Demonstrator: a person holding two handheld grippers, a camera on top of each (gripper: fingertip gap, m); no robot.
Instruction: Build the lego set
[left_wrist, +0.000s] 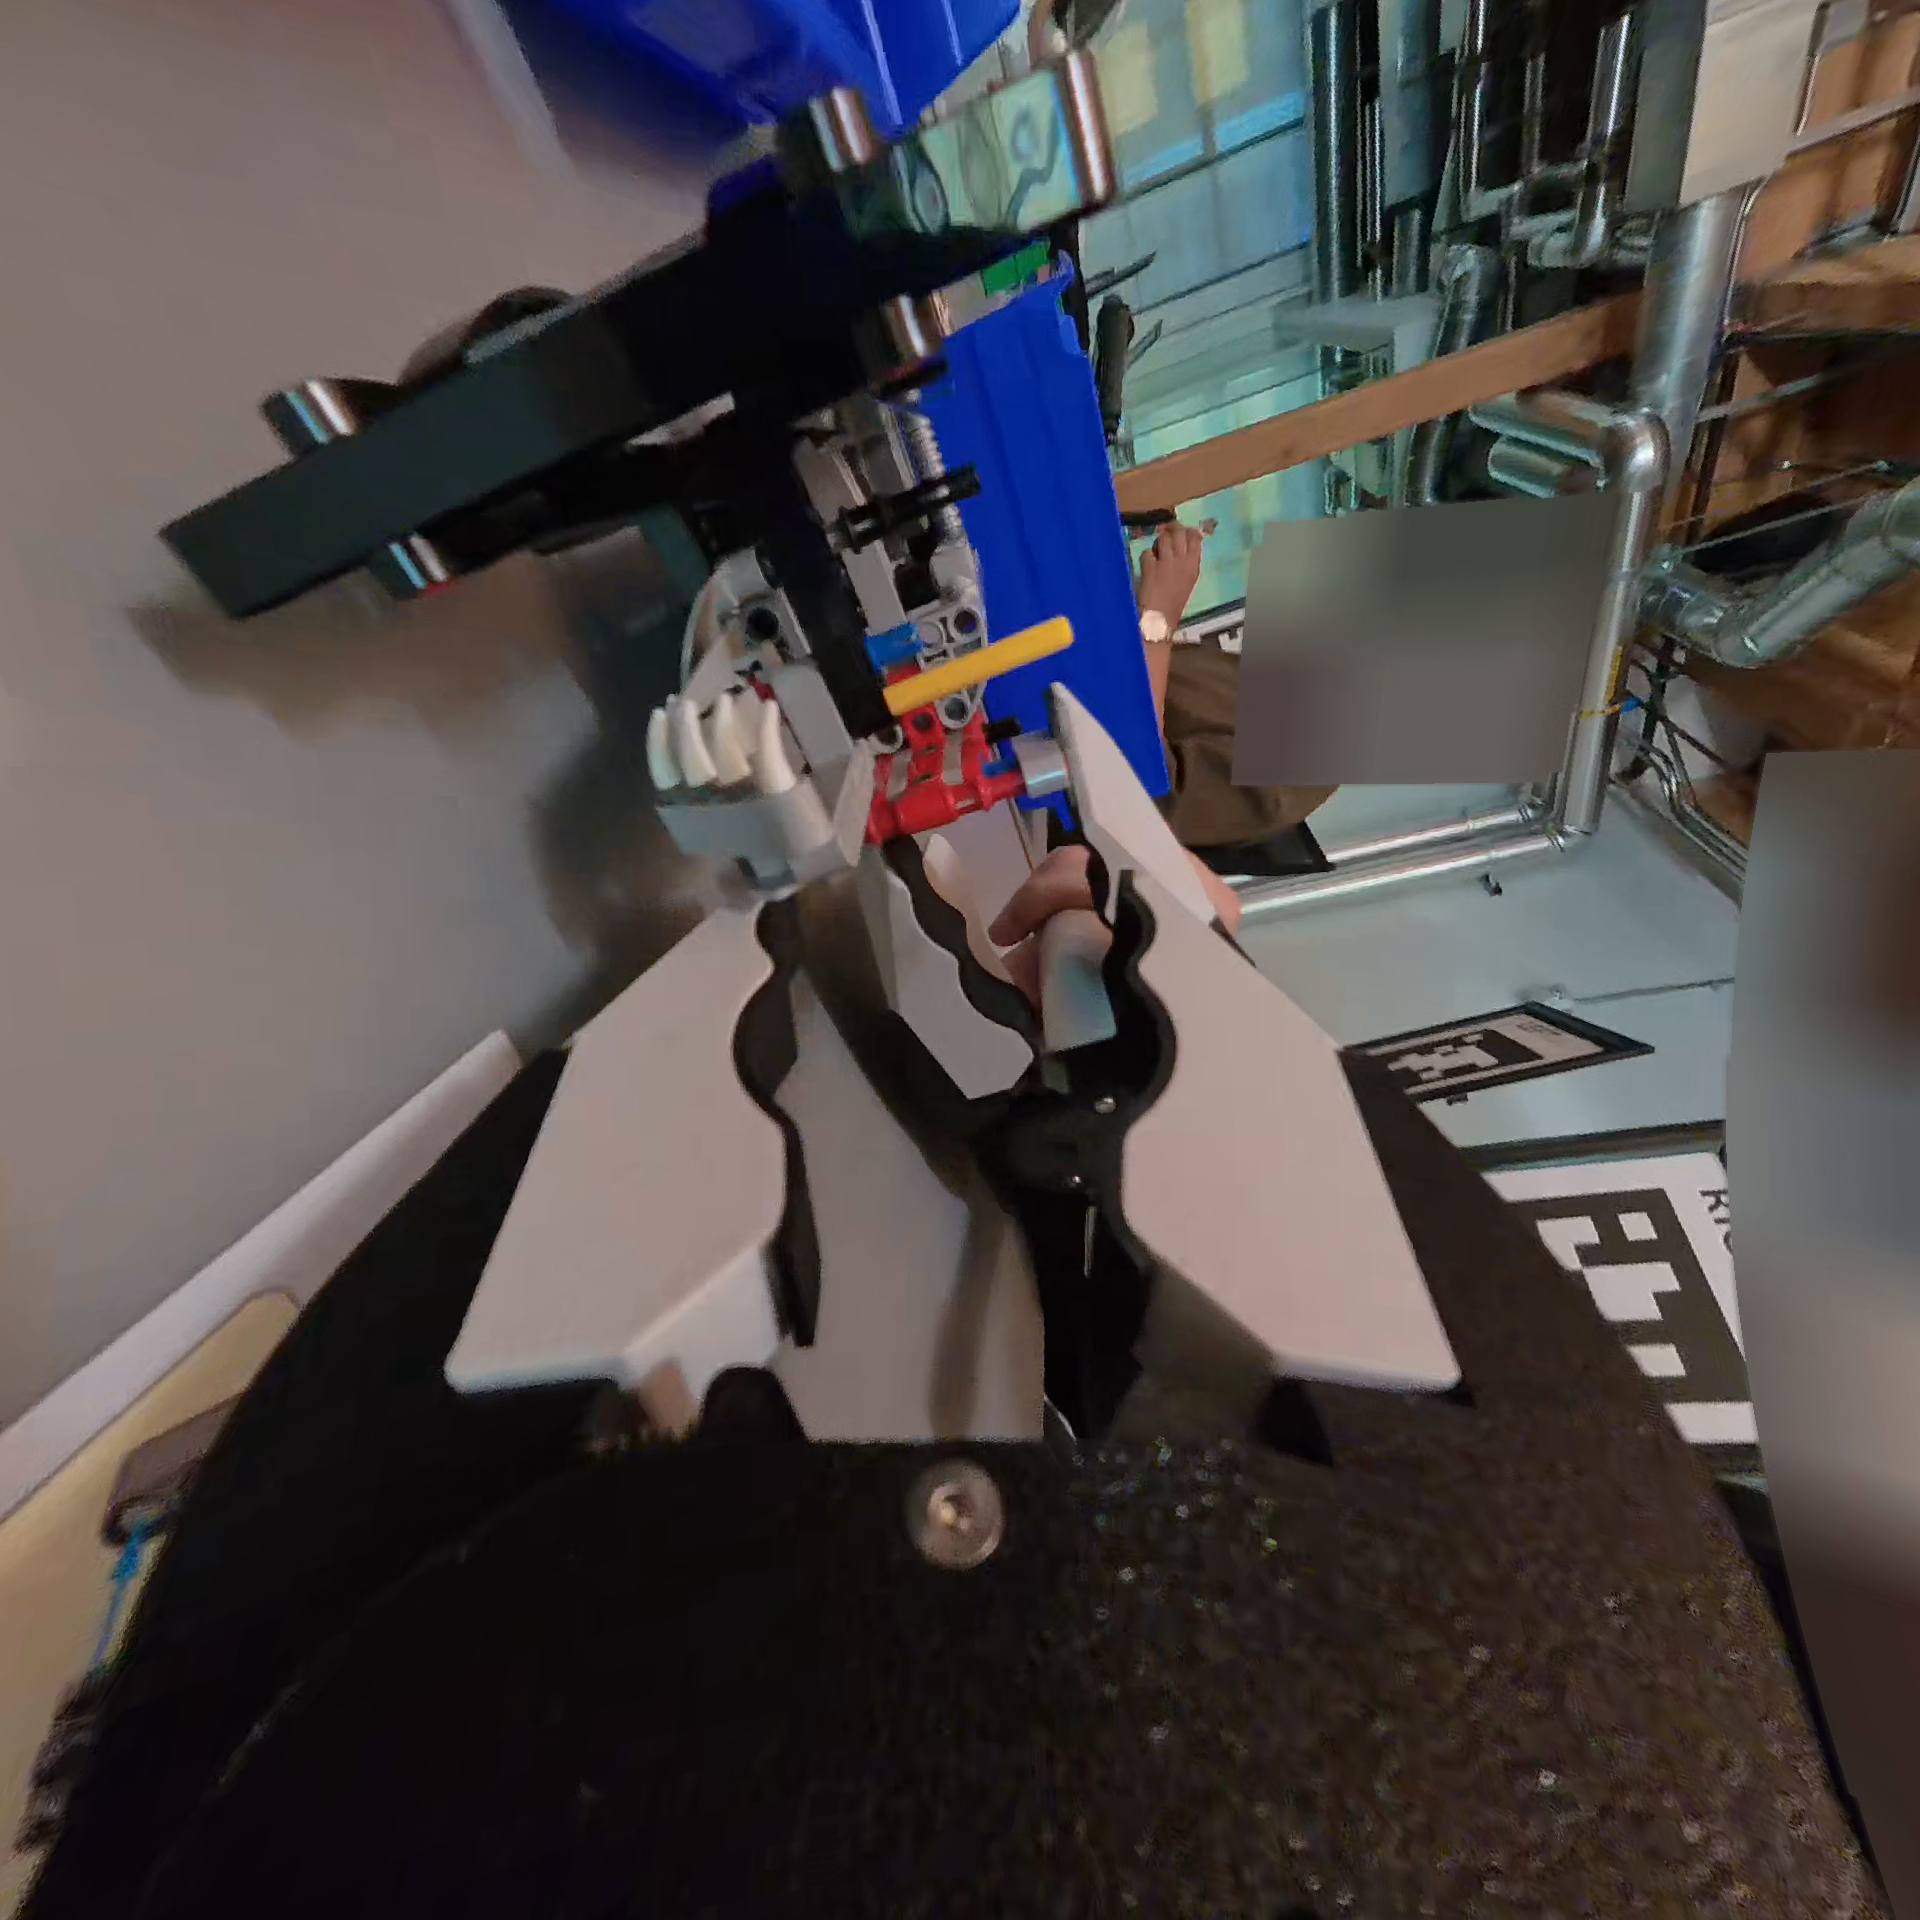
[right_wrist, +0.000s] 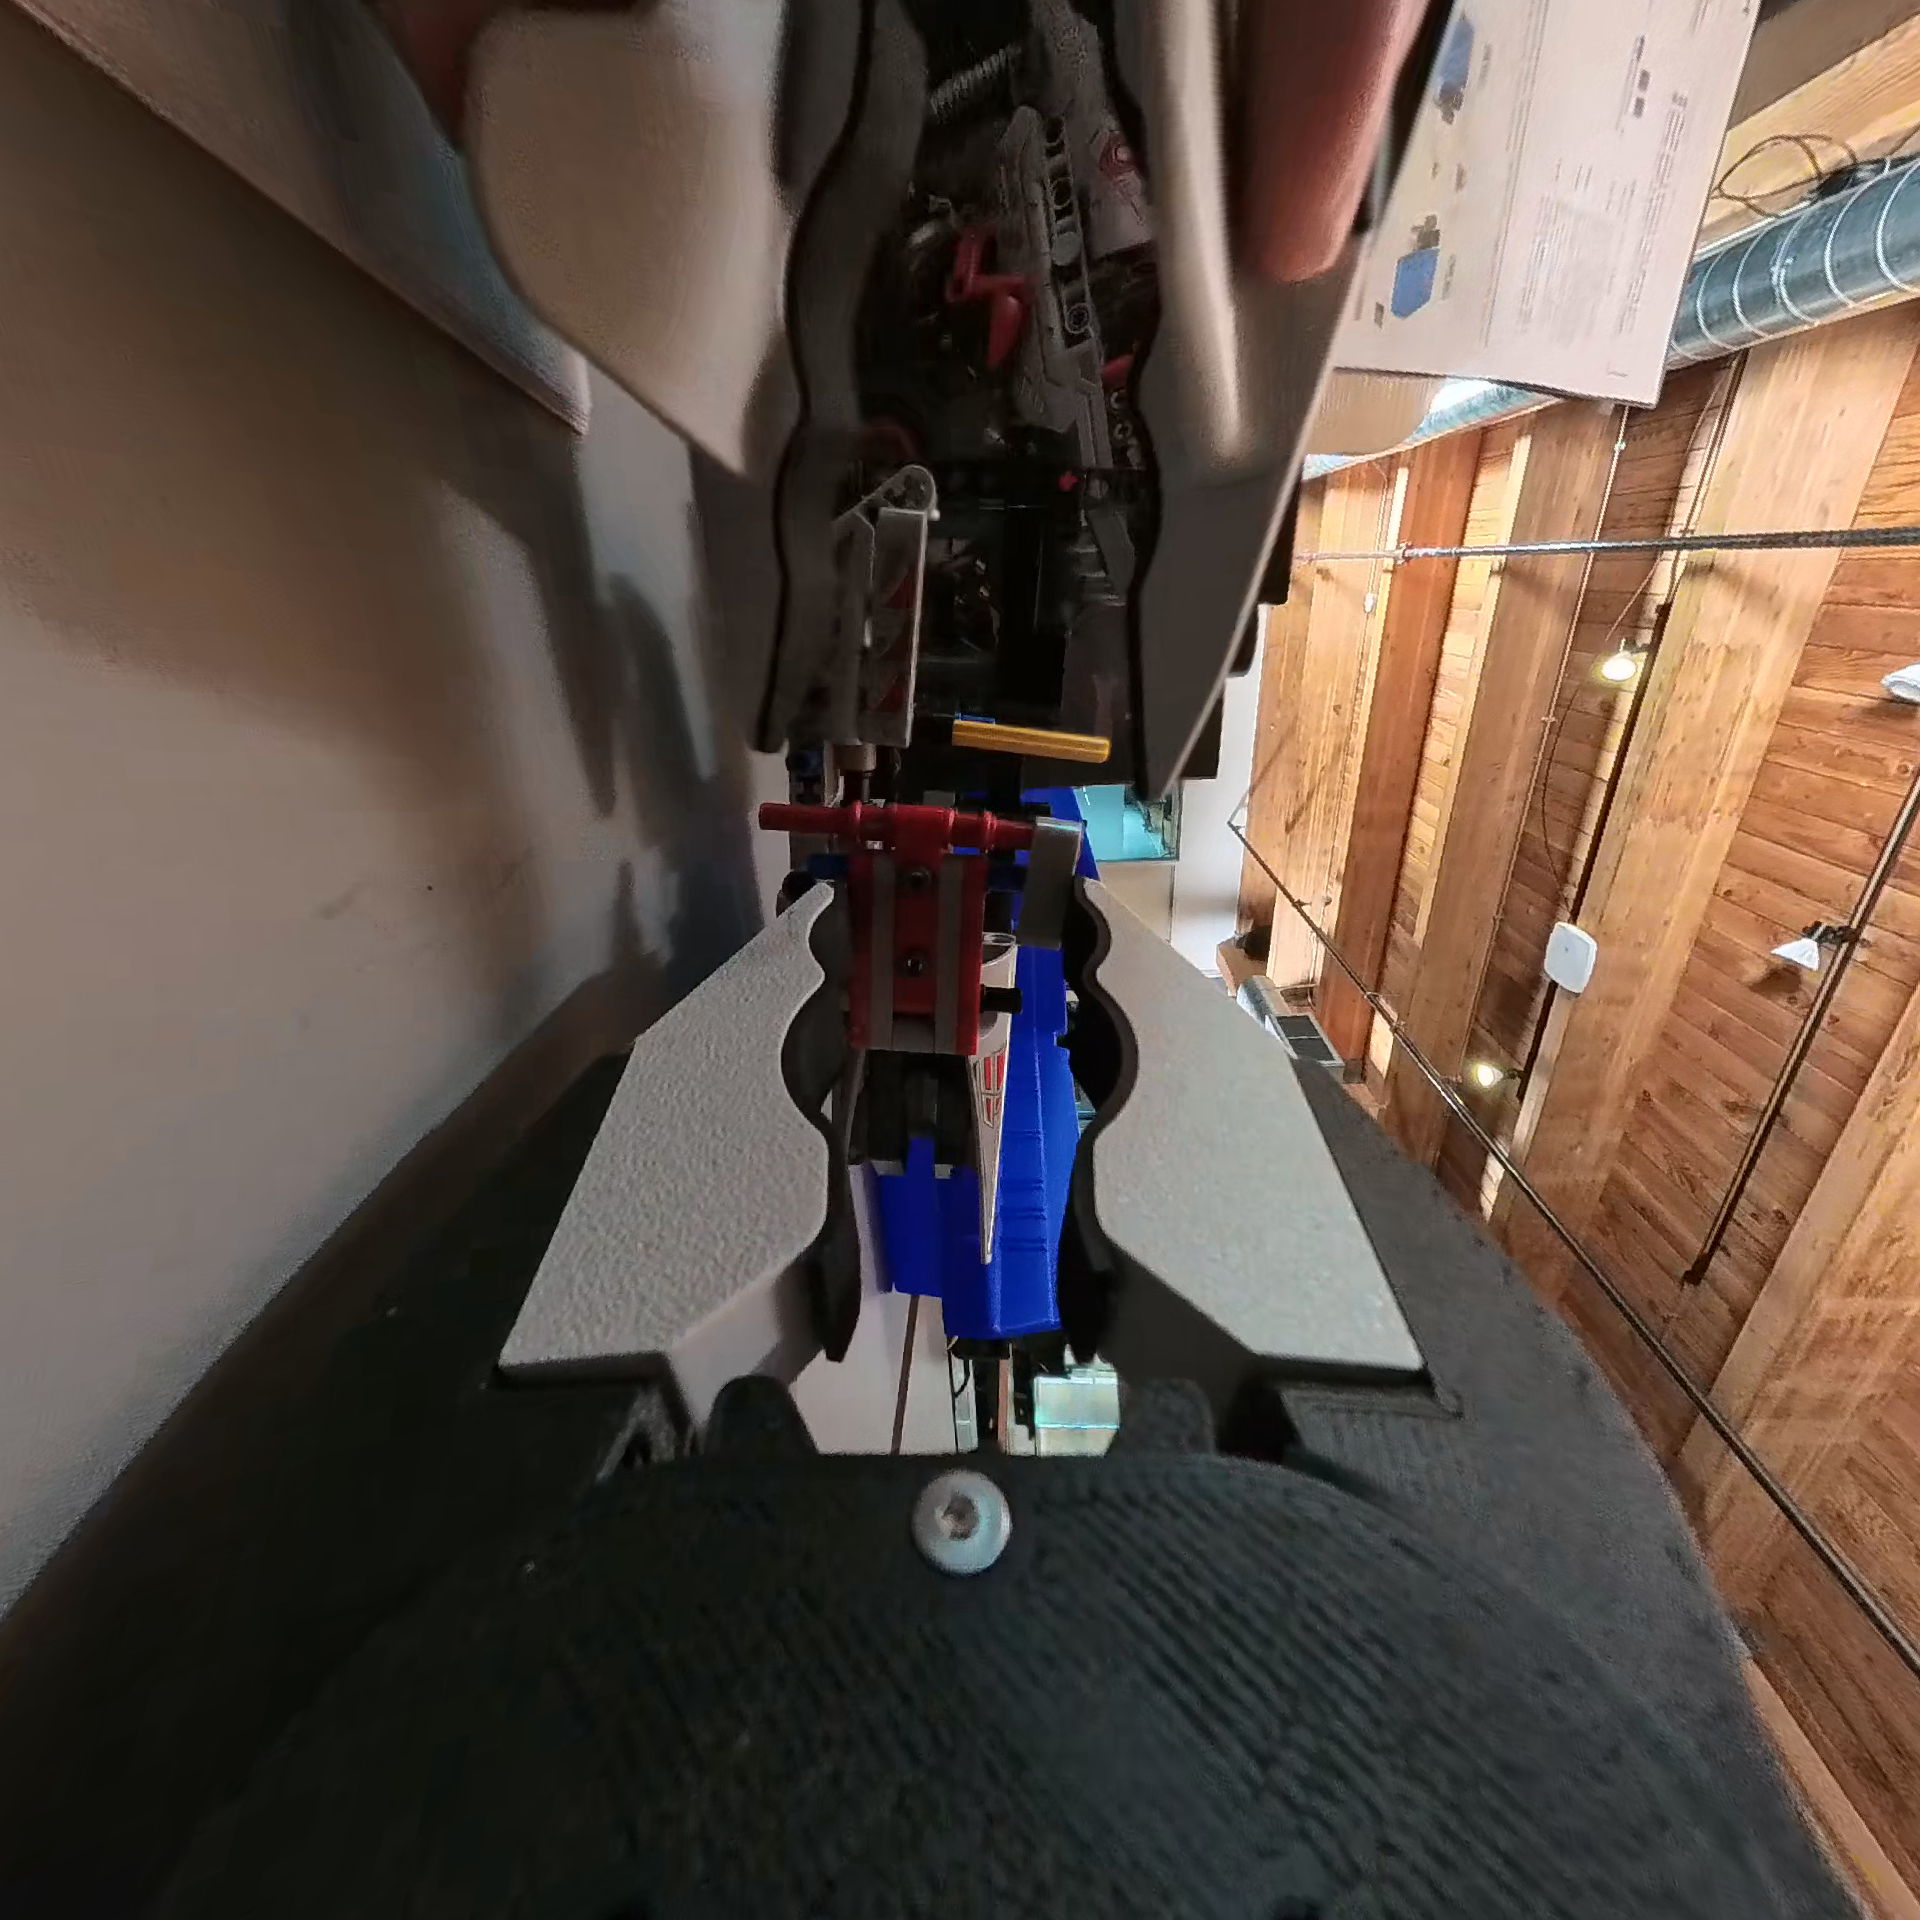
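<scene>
The lego model (left_wrist: 831, 623) is grey and black, with white claws (left_wrist: 717, 743), a red part (left_wrist: 935, 774) and a yellow axle (left_wrist: 977, 665). It is held up in the air. My left gripper (left_wrist: 914, 805) is shut on it, with the red part and claws at its tips. In the right wrist view my right gripper (right_wrist: 956, 896) is shut on the model's red part (right_wrist: 914, 935). The left gripper (right_wrist: 977, 758) faces it from above, closed around the model's body (right_wrist: 1039, 312), with the yellow axle (right_wrist: 1029, 743) at its tips. A hand (left_wrist: 1039, 914) shows between my left fingers.
A blue bin (left_wrist: 1039, 499) stands just behind the model and also shows in the right wrist view (right_wrist: 997, 1195). A blurred black bar with metal pins (left_wrist: 468, 457) lies beyond the model. A pale wall (left_wrist: 260, 831) is on the left. A printed sheet (right_wrist: 1538, 187) hangs above.
</scene>
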